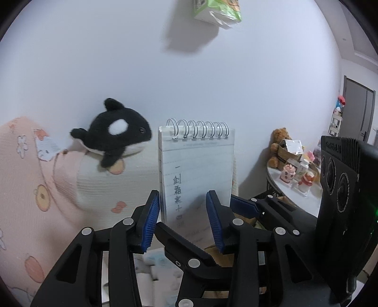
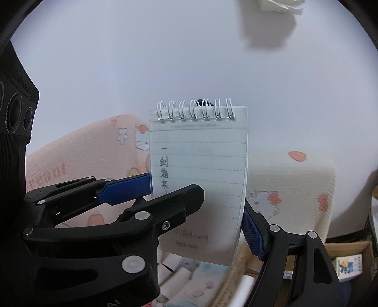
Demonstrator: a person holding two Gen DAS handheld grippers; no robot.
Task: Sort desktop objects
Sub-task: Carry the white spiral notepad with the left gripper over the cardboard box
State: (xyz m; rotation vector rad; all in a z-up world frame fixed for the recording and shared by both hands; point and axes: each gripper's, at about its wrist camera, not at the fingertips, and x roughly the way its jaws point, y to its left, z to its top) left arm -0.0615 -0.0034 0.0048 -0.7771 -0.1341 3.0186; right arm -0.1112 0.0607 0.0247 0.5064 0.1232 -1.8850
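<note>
One notepad (image 1: 198,165) (image 2: 200,153) stands upright in the air before a white wall, with seven wire coils on top. The right gripper (image 2: 222,200) pinches it across its width, one finger at each side edge. The near black finger covers part of the handwritten column, and the fainter lines lower down are too blurred to read. The left gripper (image 1: 183,196) has its two blue pads spread, the lower page showing in the gap. The left pad sits just beside the page's left edge, and contact there cannot be told. From the right wrist, only one of its fingers (image 2: 125,189) shows, ending at that edge. Behind are two pillows, a pink one (image 1: 28,189) and a cream one (image 2: 290,179), with one orca plush (image 1: 115,134) on top. One green pack (image 1: 219,11) is cut off at the top. One teddy (image 1: 278,141) sits on a round table (image 1: 283,191) among small jars too blurred to count. One cardboard box (image 2: 349,248) is partly hidden below.
</note>
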